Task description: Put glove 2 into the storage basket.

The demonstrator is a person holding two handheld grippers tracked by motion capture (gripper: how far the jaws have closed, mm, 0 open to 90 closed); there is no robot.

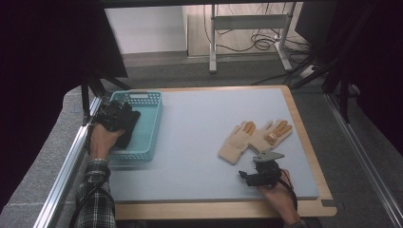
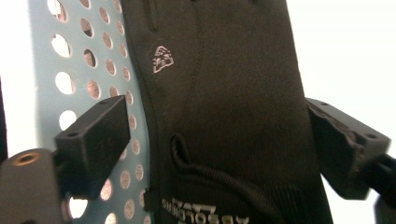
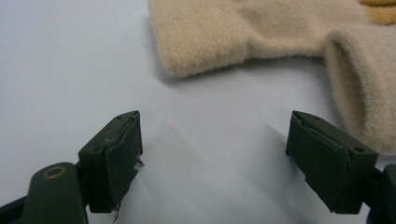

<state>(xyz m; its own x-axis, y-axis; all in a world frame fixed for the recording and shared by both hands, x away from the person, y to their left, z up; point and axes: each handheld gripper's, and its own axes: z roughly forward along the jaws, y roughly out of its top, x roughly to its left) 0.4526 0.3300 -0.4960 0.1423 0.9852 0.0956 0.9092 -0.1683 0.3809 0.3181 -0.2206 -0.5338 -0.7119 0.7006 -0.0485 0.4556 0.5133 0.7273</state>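
Black glove (image 2: 233, 107): one piece, dark fabric with a small pale crest and printed lettering near the cuff, plus a cord loop. Location: lying in the blue basket (image 1: 147, 126), draped over its left wall in the high view; in the left gripper view it rests against the perforated blue wall.

Left gripper (image 1: 116, 116): held in the person's left hand (image 1: 100, 140) over the basket. Fingers (image 2: 93, 140) stand apart on either side of the glove. The left one is clear of the fabric; the right one sits at the glove's edge, and whether it touches cannot be told. Nothing is clamped.

Blue basket: rectangular, plastic, walls pierced with round holes. Position: left part of the bench (image 1: 199, 142), near its far-left corner.

Beige gloves (image 1: 254, 137): a pair, knitted, with orange fingertips. Position: right half of the bench, side by side and touching, cuffs toward the person.

Right gripper (image 1: 261, 173): held in the right hand (image 1: 278, 194), resting low near the front right of the bench, just beside the cuffs of the beige pair. Fingers (image 3: 114, 158) wide apart, with bare grey surface between them and nothing in their hold. One beige cuff lies near the right finger, not touching.

Bench: grey mat on a wooden top.
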